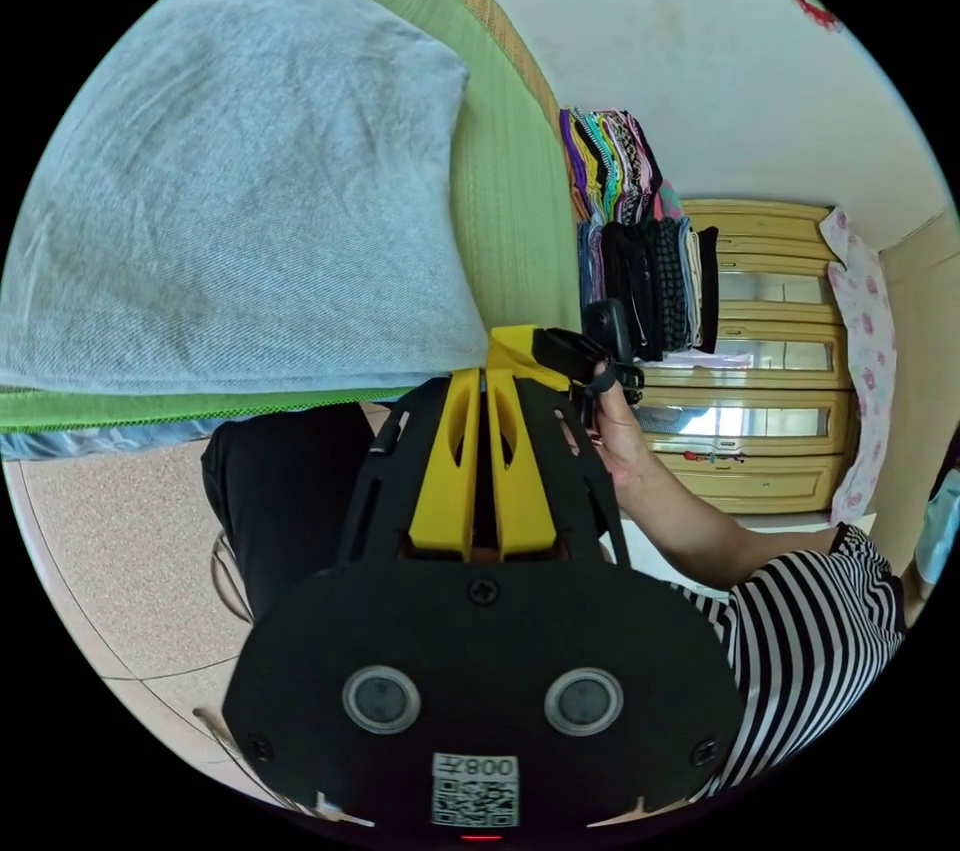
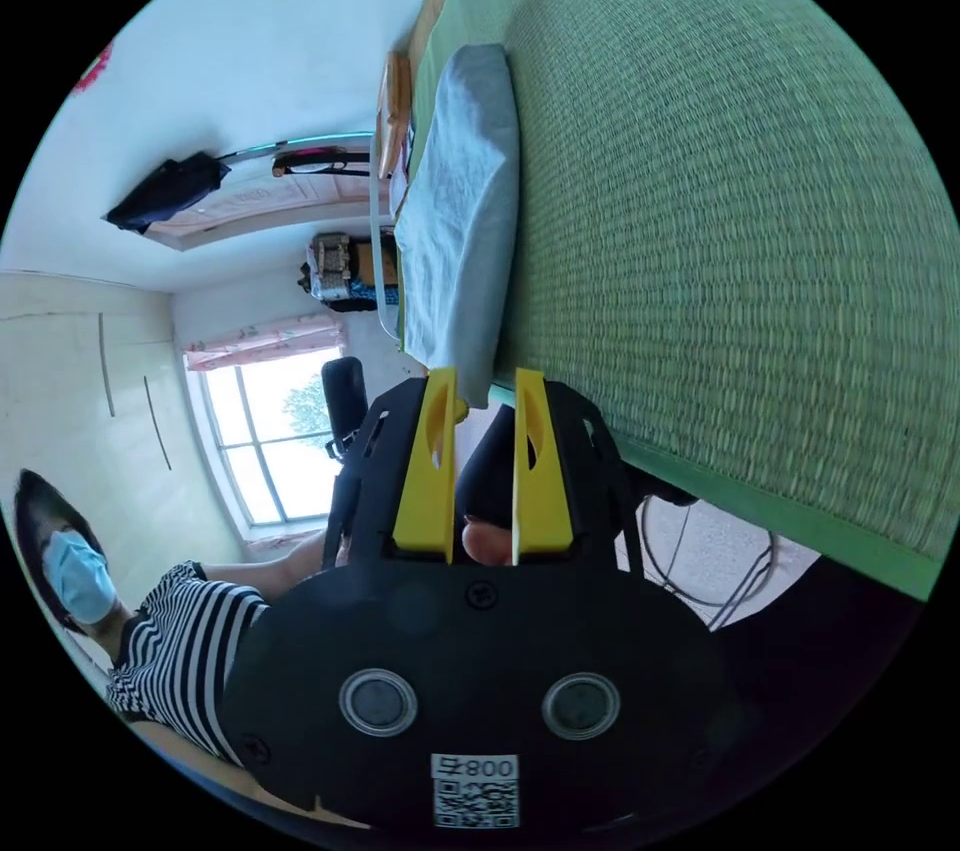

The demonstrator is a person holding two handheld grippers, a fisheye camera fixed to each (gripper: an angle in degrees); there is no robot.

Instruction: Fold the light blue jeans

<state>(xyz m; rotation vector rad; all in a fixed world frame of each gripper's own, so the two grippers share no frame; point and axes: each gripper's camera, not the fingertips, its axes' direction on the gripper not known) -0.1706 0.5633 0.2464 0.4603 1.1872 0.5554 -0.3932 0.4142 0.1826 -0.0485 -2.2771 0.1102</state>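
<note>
Hand-held gripper, left (image 1: 487, 371): jaws together, apparently empty. Hand-held gripper, right (image 2: 478, 411): jaws parted, released. Light blue jeans (image 1: 230, 191): folded flat on your green mat (image 2: 720, 221), near its edge, likely finished.

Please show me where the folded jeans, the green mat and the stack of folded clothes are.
folded jeans (image 1: 230, 191), left gripper view, middle of the top face.
green mat (image 2: 720, 221), right gripper view, bare woven surface.
stack of folded clothes (image 1: 640, 231), left gripper view, its middle.

the light blue jeans (image 1: 230, 191) (image 2: 455, 221) lie folded, seemingly into a flat stack, on the green mat (image 2: 720, 191).
</note>
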